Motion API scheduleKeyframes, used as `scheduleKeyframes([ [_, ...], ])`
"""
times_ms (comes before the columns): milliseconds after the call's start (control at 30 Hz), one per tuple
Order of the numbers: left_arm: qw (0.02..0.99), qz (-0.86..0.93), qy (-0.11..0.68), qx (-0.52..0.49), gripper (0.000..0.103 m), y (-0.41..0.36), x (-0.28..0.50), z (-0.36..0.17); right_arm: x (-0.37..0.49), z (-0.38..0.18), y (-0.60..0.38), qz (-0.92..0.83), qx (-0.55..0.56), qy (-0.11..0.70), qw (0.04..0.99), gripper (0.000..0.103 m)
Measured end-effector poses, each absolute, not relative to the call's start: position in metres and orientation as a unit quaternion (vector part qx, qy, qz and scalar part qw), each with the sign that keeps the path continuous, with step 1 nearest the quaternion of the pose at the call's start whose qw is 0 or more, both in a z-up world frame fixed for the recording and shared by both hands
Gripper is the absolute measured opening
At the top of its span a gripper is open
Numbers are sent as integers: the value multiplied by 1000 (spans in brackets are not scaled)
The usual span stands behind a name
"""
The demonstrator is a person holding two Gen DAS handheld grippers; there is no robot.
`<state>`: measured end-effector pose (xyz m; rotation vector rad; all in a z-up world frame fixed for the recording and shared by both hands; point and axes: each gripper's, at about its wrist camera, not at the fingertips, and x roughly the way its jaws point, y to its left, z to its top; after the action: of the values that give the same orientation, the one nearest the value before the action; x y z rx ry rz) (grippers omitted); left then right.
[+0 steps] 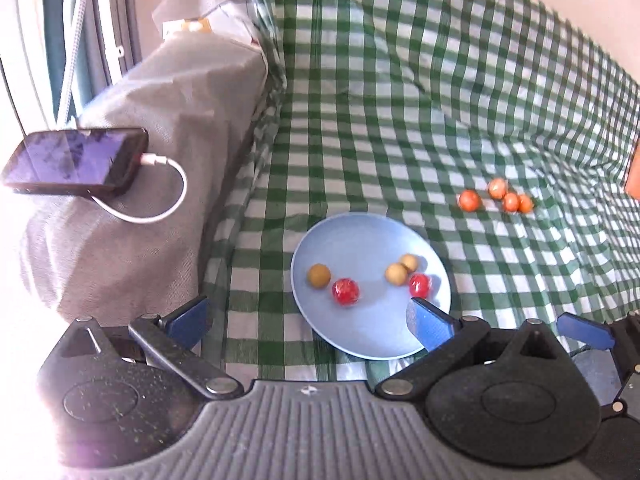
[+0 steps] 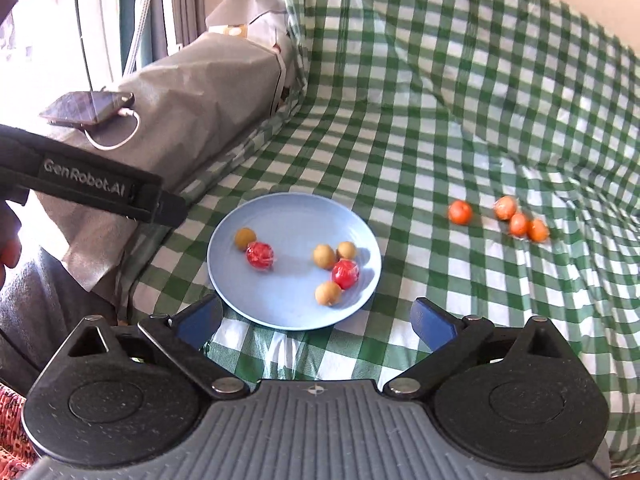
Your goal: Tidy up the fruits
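Observation:
A light blue plate lies on the green checked cloth. It holds two red fruits and several small tan fruits. Several small orange fruits lie on the cloth to the right of the plate. My left gripper is open and empty, with its right finger over the plate's near edge. My right gripper is open and empty, just before the plate's near rim. Its blue finger shows in the left wrist view.
A grey covered block stands left of the cloth, with a phone on a white charging cable on top. The checked cloth rises at the back. A window is at the far left.

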<state>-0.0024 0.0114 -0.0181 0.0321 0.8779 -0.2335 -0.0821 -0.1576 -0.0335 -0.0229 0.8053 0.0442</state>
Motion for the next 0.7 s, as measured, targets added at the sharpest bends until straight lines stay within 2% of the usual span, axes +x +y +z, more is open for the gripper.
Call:
scheduleKeyframes([
  [700,906,-123,404,24,103,5,-21,-3,-103,-18,-158,-5,-1,360,933,102],
])
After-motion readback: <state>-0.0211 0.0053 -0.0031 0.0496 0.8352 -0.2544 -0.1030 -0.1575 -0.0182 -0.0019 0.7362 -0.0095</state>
